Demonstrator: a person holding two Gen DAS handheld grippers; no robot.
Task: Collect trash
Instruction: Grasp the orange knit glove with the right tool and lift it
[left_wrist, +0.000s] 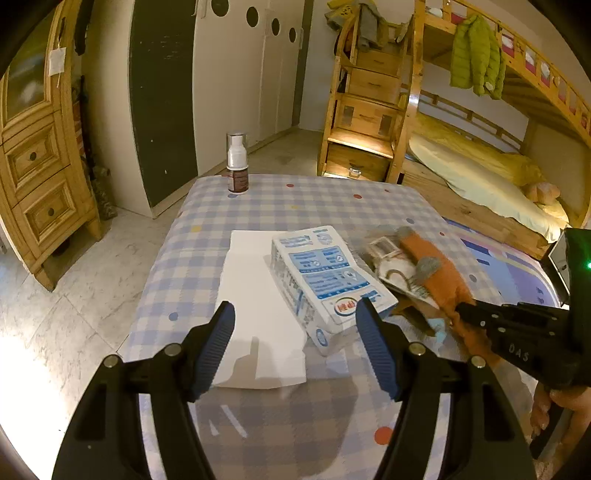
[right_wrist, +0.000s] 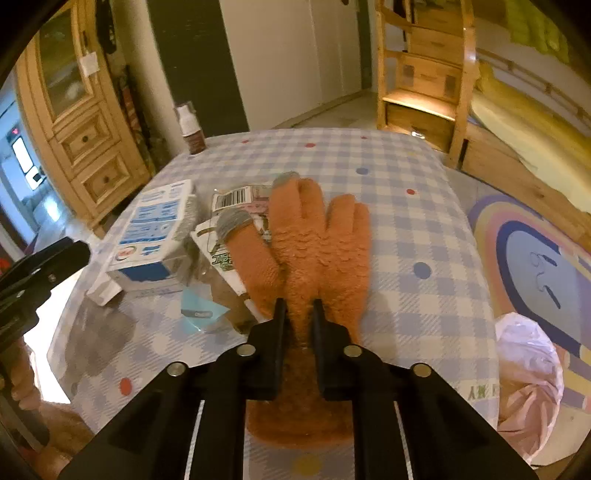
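The right gripper (right_wrist: 298, 317) is closed on the cuff end of the orange glove (right_wrist: 314, 236), which lies flat on the checked tablecloth (right_wrist: 406, 221) with its grey fingertips over a crumpled wrapper (right_wrist: 236, 201). The left gripper (left_wrist: 295, 332) is spread wide above the white tissue (left_wrist: 255, 295), holding nothing. The blue-and-white carton (left_wrist: 325, 280) lies on its side between tissue and glove.

Warm dim light, pale marbled tile floor (left_wrist: 74, 295), pine cabinet (left_wrist: 40, 166) with drawers on the left, white wardrobe doors (left_wrist: 251, 74) with round holes, wooden bunk bed (left_wrist: 480, 147) with stair drawers, green jacket (left_wrist: 476, 55) hanging, rainbow rug (right_wrist: 535, 258) at right
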